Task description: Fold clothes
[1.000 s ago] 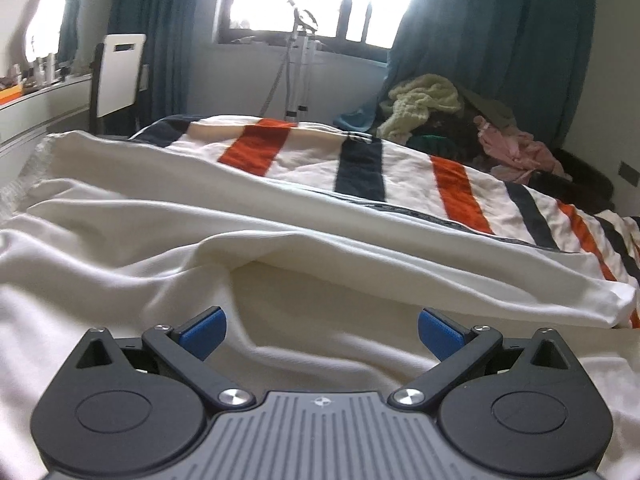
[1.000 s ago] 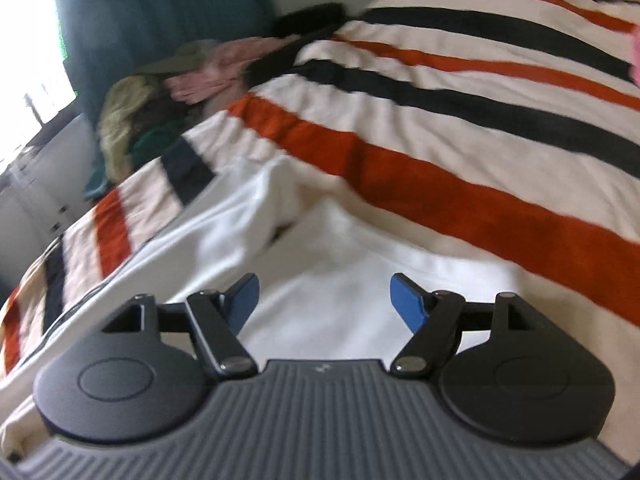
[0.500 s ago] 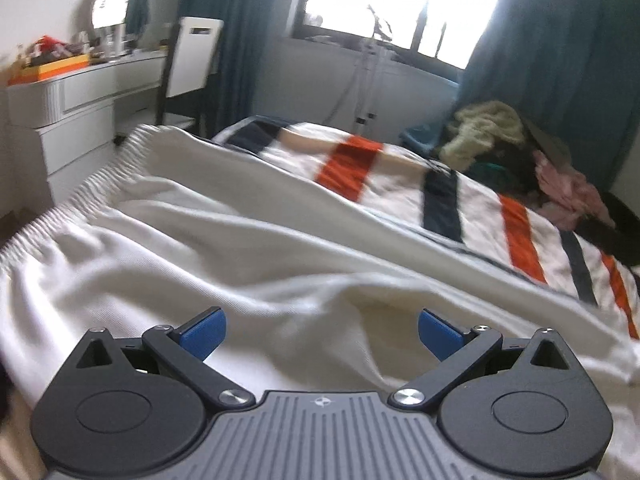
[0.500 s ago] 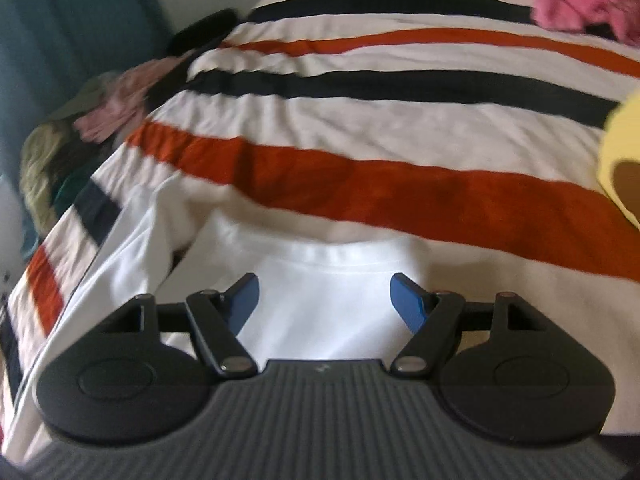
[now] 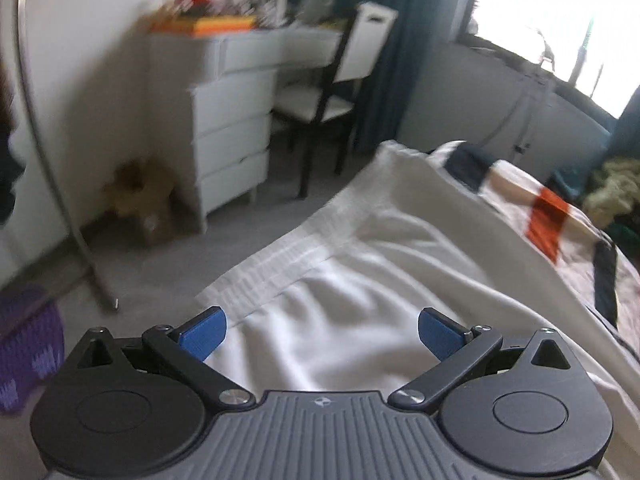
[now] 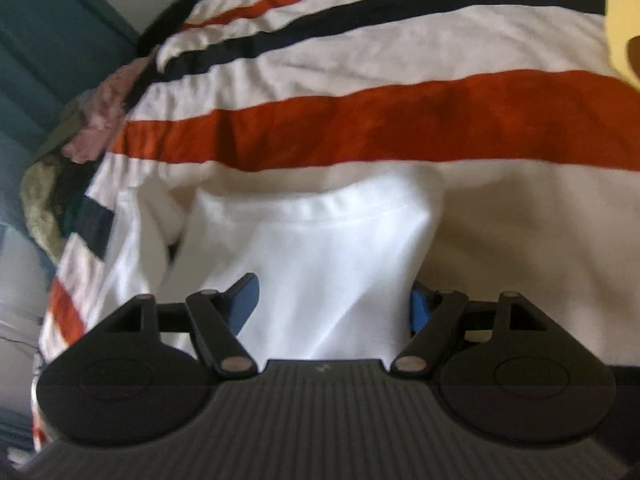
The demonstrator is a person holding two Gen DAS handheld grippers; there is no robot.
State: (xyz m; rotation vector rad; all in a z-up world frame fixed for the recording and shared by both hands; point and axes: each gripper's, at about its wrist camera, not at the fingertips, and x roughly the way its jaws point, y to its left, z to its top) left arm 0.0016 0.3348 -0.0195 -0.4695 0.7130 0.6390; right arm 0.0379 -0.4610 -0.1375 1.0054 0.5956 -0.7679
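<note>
Two grippers are working one white garment (image 5: 360,280) that's lying spread along the near edge of the striped bedspread (image 6: 360,132), so the bed is doing the job of a folding table. The left gripper (image 5: 322,334) is sitting over the ribbed waistband end (image 5: 288,260), the end closest to the white dresser (image 5: 224,120) side of the room, jaws standing wide with cloth lying between them but nothing pinched. The right gripper (image 6: 332,304) is hovering at the other end, where a hemmed edge (image 6: 340,208) is meeting the orange stripe (image 6: 360,132); its jaws are also spread wide, with white fabric bunching up between the blue pads (image 6: 244,296). My guess is each one is lining up on an end so the piece can be lifted evenly. Whether the fabric's already doubled over, I can't tell.
</note>
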